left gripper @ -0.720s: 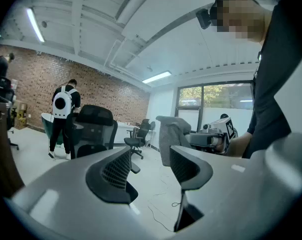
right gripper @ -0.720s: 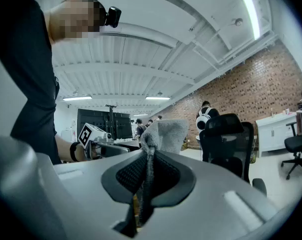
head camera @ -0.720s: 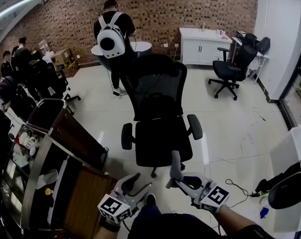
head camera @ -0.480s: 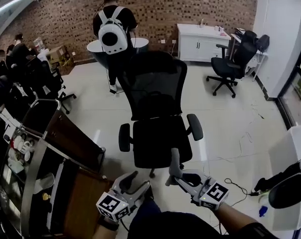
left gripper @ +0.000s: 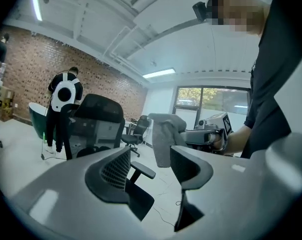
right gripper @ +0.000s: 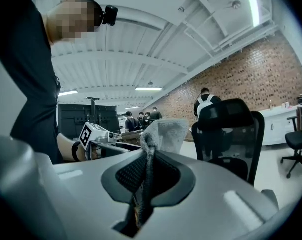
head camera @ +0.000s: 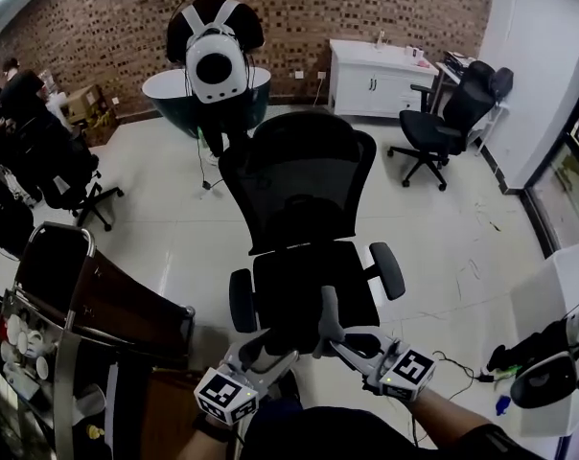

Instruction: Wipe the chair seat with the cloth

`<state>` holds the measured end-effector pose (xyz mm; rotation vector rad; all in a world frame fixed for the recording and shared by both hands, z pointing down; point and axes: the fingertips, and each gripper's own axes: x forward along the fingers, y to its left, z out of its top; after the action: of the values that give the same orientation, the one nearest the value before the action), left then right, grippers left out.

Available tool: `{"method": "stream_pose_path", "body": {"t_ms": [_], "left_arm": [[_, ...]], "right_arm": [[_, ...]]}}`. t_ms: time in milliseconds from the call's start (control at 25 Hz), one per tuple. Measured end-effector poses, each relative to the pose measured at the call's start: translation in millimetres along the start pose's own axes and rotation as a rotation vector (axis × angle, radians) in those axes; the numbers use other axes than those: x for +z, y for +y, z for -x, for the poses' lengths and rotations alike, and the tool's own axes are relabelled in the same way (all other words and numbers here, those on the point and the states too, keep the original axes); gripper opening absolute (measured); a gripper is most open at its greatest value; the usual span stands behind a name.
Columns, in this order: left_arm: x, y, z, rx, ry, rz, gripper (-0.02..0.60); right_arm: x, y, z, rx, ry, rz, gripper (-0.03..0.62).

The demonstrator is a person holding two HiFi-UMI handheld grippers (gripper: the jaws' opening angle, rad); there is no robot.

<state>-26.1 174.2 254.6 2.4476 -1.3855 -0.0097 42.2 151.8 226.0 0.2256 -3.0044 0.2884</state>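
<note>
Lower centre of the head view: the left gripper point(head camera: 268, 351), jaws spread with nothing between them, and just to its right the right gripper point(right gripper: 146, 180), jaws pressed together on a fold of the grey cloth point(right gripper: 164, 130), which stands up above the jaw tips. Both grippers are held over the front edge of the chair seat point(head camera: 309, 278), at centre frame; whether the cloth touches the seat cannot be told, though it appears to hang clear. Behind the seat rises the mesh backrest point(head camera: 294, 172). Upper centre: a person with a white backpack point(head camera: 213, 60); upper right: a second office chair point(head camera: 443, 123). Judged progress: the cloth is in hand and brought to the chair, but no wiping is evident, so the whole seat remains to be wiped.
</note>
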Motion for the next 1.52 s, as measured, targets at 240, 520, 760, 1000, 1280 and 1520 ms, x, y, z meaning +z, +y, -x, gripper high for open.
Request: {"method": "stream_pose_path", "body": {"t_ms": [240,520,760,1000,1280,1520], "left_arm": [[6,46,-10,-0.052,0.033,-0.001,0.270],[-11,113,-36,-0.030,0.097,0.046,0.275],[-59,154,-65,0.037,0.158,0.155,0.275],[-108,206,-107,0.091,0.207,0.196,0.279],[-144,268,-164,0.161,0.185,0.233,0.284],[-178,312,-188,0.221,0.184,0.268,0.284]], "right_arm": [[5,-24,-59,-0.015,0.033,0.031,0.021],[-22,-79,-118,-0.009,0.135,-0.010,0.021],[-131,-132,-175,0.063,0.329,-0.055,0.021],[-262,-217,-258,0.082,0.555,-0.125,0.021],[-373,-296,-326,0.109,0.776,-0.005,0.021],[-432,-331,-372,0.123,0.826,0.034,0.021]]}}
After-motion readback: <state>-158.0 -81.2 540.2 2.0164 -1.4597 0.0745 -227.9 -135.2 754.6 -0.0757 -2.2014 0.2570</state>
